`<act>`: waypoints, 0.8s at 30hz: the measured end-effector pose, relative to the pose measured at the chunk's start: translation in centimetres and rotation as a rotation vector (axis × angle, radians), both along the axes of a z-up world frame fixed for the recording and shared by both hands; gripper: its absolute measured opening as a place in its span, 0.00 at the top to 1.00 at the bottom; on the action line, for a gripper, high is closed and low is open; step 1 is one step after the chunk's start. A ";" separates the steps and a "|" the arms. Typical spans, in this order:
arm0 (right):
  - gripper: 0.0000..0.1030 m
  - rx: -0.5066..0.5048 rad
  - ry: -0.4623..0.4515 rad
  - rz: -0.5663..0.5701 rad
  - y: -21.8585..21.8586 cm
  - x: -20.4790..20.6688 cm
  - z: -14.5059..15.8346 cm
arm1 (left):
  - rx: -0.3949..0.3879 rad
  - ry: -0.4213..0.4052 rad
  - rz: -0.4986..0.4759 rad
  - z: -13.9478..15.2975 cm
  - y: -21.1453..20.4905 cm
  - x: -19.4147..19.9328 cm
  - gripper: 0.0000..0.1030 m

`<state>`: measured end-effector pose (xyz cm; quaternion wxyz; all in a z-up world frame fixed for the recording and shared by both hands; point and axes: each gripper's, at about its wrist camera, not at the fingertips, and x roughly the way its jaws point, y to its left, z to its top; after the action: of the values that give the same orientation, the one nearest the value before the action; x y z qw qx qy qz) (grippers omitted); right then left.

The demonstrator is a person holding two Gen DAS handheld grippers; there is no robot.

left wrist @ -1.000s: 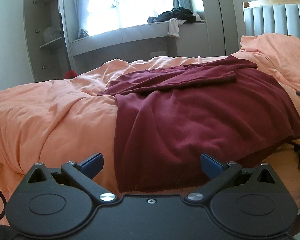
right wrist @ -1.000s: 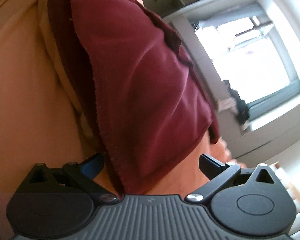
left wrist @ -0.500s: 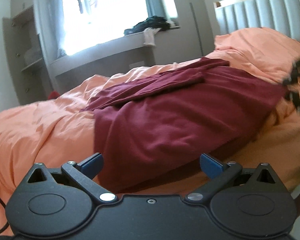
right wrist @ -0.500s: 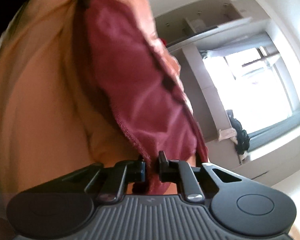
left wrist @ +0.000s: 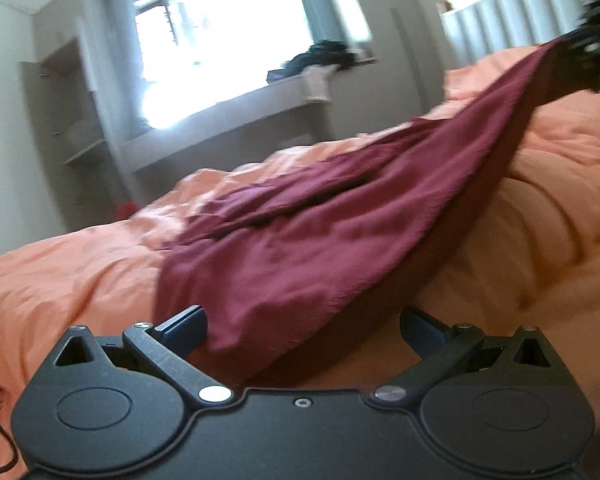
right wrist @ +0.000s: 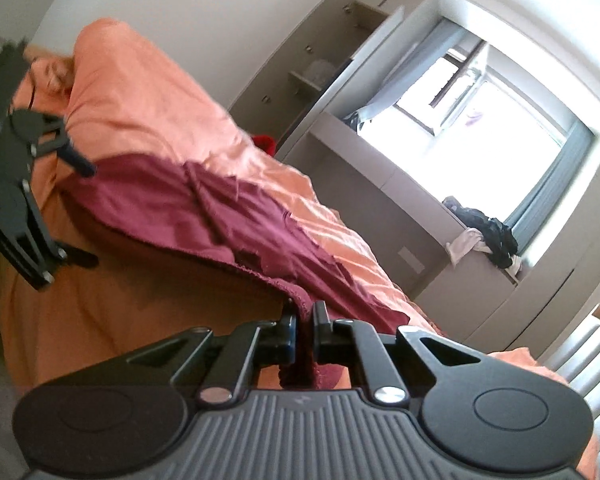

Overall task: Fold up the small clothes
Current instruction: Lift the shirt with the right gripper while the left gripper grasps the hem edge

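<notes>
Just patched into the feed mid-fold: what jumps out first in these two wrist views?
The dark red garment dominates, spread across the orange duvet, one corner lifted off the bed toward upper right. The right gripper is shut on that corner, while the left gripper is open at the near hem, holding nothing. Behind, a bright window has dark clothes piled on its ledge.

Bedroom: bed (left wrist: 80, 272), headboard (left wrist: 512, 20), wardrobe (right wrist: 300, 60).

The right gripper (right wrist: 304, 330) pinches the hem of the maroon cloth (right wrist: 220, 208), lifting that edge off the orange duvet (right wrist: 148, 92). The left gripper (right wrist: 84, 212) hangs spread wide at the cloth's far corner.
</notes>
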<state>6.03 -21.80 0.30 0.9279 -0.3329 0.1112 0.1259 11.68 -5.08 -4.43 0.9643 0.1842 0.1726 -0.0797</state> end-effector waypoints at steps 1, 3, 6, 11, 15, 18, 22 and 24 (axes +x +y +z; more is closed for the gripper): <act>0.93 0.014 -0.005 -0.001 -0.2 -0.1 0.3 | 0.003 -0.012 0.027 0.0 0.1 0.2 0.03; 0.93 0.028 -0.022 -0.006 -0.5 -0.4 0.7 | 0.021 -0.030 0.079 0.1 0.5 0.2 0.08; 0.93 0.045 -0.045 -0.017 -0.7 -0.9 1.1 | 0.040 -0.058 0.140 0.2 1.7 0.1 0.12; 0.93 0.069 -0.061 -0.034 -1.4 -1.4 1.1 | 0.048 -0.044 0.181 0.8 4.1 0.0 0.26; 0.93 0.079 -0.062 -0.049 -1.5 -1.5 0.5 | 0.001 0.011 0.184 1.0 5.3 -0.2 0.56; 0.93 0.078 -0.061 -0.060 -1.4 -1.5 0.2 | 0.029 0.007 0.180 0.7 5.1 -0.4 0.71; 0.93 0.087 -0.050 -0.078 -1.8 -1.7 -0.1 | 0.083 -0.049 0.188 0.9 4.6 -0.9 0.86; 0.93 0.078 -0.048 -0.086 -1.8 -1.8 -0.5 | 0.113 -0.098 0.201 1.3 4.4 -1.3 0.90</act>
<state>4.20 -23.62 -0.16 0.9471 -0.2944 0.0980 0.0819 10.36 -0.69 -3.12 0.9628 0.2238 0.1469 0.0363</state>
